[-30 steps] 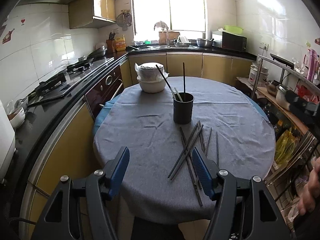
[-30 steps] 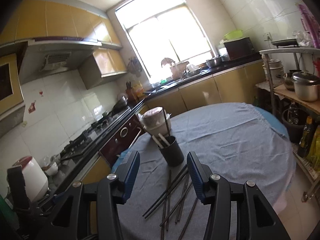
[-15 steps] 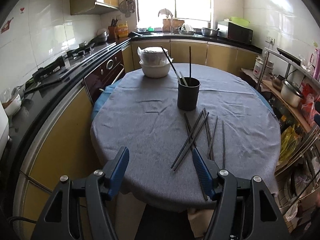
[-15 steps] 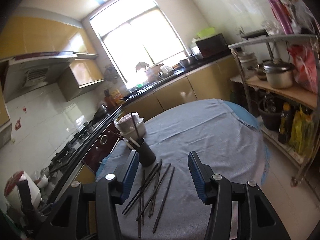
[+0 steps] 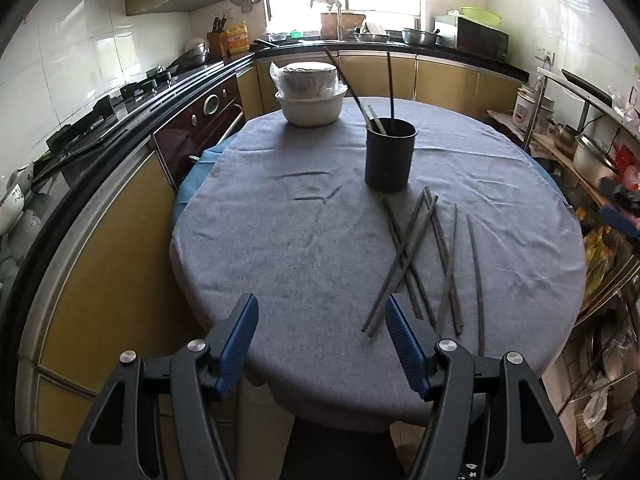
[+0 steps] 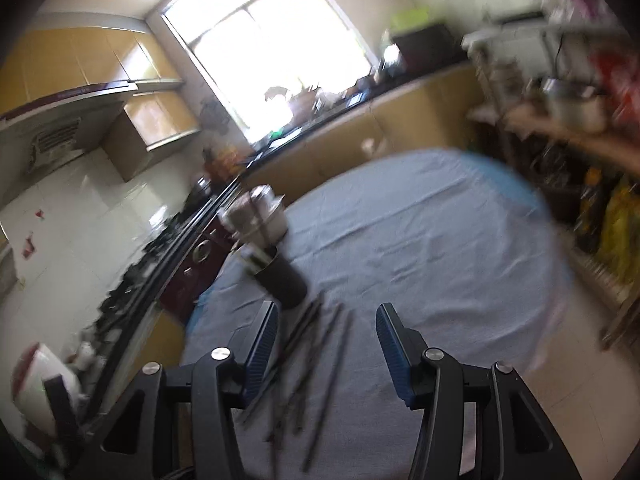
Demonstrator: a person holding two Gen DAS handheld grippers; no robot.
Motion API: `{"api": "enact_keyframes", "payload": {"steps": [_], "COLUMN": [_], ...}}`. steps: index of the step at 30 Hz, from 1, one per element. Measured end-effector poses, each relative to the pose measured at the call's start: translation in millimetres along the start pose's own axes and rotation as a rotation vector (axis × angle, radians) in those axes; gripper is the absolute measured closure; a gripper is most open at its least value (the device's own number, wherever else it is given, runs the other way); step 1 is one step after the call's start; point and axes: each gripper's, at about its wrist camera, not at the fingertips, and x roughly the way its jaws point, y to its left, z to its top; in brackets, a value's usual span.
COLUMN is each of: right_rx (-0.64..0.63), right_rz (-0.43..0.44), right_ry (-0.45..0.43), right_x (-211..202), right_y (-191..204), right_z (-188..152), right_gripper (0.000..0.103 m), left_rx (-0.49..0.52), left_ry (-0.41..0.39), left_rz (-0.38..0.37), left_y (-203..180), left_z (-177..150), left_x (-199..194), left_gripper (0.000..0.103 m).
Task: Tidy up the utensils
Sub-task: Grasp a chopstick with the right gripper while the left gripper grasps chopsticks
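Several dark chopsticks (image 5: 424, 256) lie loose and crossed on the grey cloth of the round table (image 5: 304, 248). Behind them stands a black cup (image 5: 390, 156) with a few chopsticks upright in it. My left gripper (image 5: 322, 320) is open above the table's near edge, left of the pile, with nothing between its blue pads. In the blurred right wrist view, my right gripper (image 6: 326, 328) is open over the chopsticks (image 6: 316, 352), close in front of the black cup (image 6: 284, 280), holding nothing.
Stacked white bowls (image 5: 310, 94) sit at the far side of the table. A dark counter with a stove (image 5: 120, 104) runs along the left. A shelf rack with pots (image 5: 588, 148) stands at the right. A white kettle (image 6: 36, 384) sits on the counter.
Both grippers have come lower and closer to the table. The left view now looks down more on the chopsticks. The right gripper has swung and rolled, so the chopsticks now lie under its fingers.
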Motion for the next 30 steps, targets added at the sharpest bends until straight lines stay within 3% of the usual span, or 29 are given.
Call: {"api": "enact_keyframes", "payload": {"steps": [3, 6, 12, 22, 30], "right_rx": [-0.003, 0.040, 0.064, 0.050, -0.077], "right_rz": [-0.003, 0.024, -0.007, -0.112, -0.268], "right_ry": [0.100, 0.196, 0.284, 0.413, 0.507], "right_x": [40, 74, 122, 181, 228], "right_y": [4, 2, 4, -13, -3], "right_z": [-1, -1, 0, -11, -17], "right_gripper": [0.053, 0.064, 0.068, 0.081, 0.085], "left_rx": [-0.009, -0.004, 0.013, 0.030, 0.085], "left_ry": [0.025, 0.045, 0.062, 0.102, 0.094], "left_rz": [-0.014, -0.027, -0.108, -0.152, -0.160], "left_y": [4, 4, 0, -9, -31], "left_z": [3, 8, 15, 13, 36], "left_x": [16, 31, 54, 78, 87], "left_gripper": [0.036, 0.036, 0.036, 0.036, 0.037]}}
